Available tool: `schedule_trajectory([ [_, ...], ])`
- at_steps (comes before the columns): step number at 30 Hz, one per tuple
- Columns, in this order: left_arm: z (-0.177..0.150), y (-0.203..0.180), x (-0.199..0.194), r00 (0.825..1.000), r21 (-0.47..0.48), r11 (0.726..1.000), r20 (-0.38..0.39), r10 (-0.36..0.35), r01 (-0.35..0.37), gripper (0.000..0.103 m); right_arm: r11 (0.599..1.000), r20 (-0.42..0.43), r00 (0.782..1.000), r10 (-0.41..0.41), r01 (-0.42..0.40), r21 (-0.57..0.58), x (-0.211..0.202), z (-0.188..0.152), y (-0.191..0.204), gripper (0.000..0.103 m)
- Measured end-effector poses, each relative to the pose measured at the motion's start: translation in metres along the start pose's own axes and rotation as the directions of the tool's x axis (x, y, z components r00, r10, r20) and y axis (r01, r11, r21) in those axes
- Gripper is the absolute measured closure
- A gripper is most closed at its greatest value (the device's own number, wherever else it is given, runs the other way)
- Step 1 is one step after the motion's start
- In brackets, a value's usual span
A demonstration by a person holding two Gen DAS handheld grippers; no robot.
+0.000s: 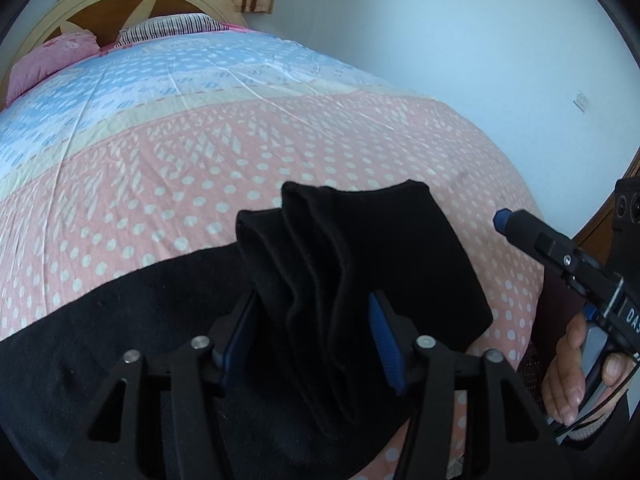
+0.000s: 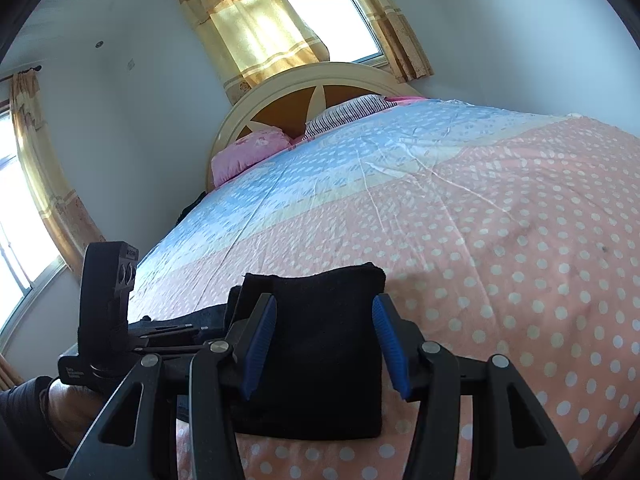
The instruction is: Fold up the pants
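Now black pants (image 1: 360, 264) lie at the bedspread (image 1: 248, 148) edge.

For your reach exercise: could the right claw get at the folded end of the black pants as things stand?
Probably yes: the right claw is open, its jaws either side of the black pants on the bed, with nothing between.

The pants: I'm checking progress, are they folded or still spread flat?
Partly folded: the black pants show stacked layers at one end, between the left gripper fingers; the rest lies spread on the bed.
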State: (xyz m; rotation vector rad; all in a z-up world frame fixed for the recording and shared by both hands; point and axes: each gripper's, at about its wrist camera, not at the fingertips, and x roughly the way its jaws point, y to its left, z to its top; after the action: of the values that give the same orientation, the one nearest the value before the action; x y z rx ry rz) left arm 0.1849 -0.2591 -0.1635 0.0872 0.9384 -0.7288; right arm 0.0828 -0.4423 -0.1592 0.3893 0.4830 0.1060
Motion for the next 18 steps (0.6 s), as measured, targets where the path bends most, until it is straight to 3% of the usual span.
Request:
schedule_trajectory([
  [1,0.0,0.0,-0.001,1.0,-0.003,1.0,-0.005,-0.021,0.021,0.078,1.0,0.008,1.0,-0.006,0.006,0.005,-0.001,0.001,-0.001,0.051],
  [4,0.003,-0.001,-0.008,0.999,-0.005,0.999,-0.005,-0.051,0.051,0.091,0.999,0.031,0.999,-0.027,0.026,0.035,-0.005,0.002,-0.009,0.05],
  [12,0.011,0.035,-0.066,0.977,-0.136,0.968,0.045,-0.206,0.211,0.092,0.999,0.031,0.999,-0.032,0.032,0.025,-0.004,0.001,-0.008,0.045],
  [18,0.001,0.059,-0.103,0.974,-0.178,0.959,0.082,-0.21,0.222,0.092,1.0,0.019,1.0,-0.021,0.021,-0.021,0.002,-0.002,0.004,0.045],
])
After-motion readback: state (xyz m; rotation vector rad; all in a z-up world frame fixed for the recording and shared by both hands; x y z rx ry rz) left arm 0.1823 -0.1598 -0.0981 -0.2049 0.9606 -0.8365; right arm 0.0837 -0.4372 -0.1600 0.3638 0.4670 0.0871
